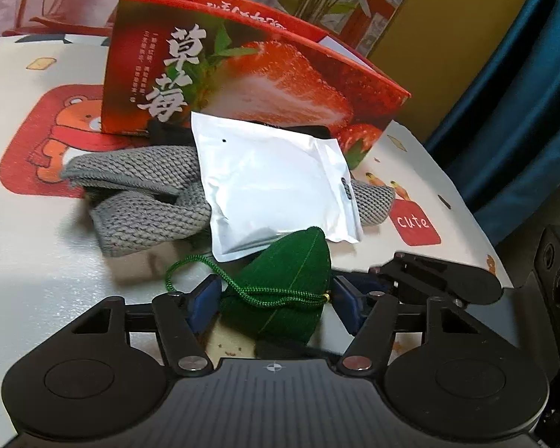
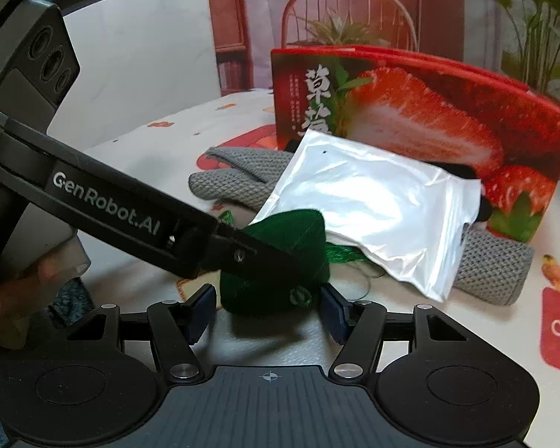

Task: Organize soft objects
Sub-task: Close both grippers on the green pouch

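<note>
Lying near the front edge of the table (image 1: 37, 254), on its bear-print cloth: green leaf-shaped sachet (image 1: 291, 291), sitting between the spread blue pads of the left gripper (image 1: 276, 298), apparently touching neither. Spread too: the right gripper (image 2: 268, 308), framing the same sachet (image 2: 280, 257) from its own side, with the left tool's black finger crossing in front and blocking part of it. Trailing leftward from the sachet: green braided cord (image 1: 205, 272). Overlapping its far tip: white foil pouch (image 1: 276, 183), resting on a grey knitted cloth (image 1: 138, 201). Standing behind these, toward the table's far edge: red strawberry box (image 1: 250, 74) printed "草莓". Showing on the cloth at right: "cute" (image 1: 414, 222). Reading "GenRobot.AI" along the left tool's arm (image 2: 104, 201).
</note>
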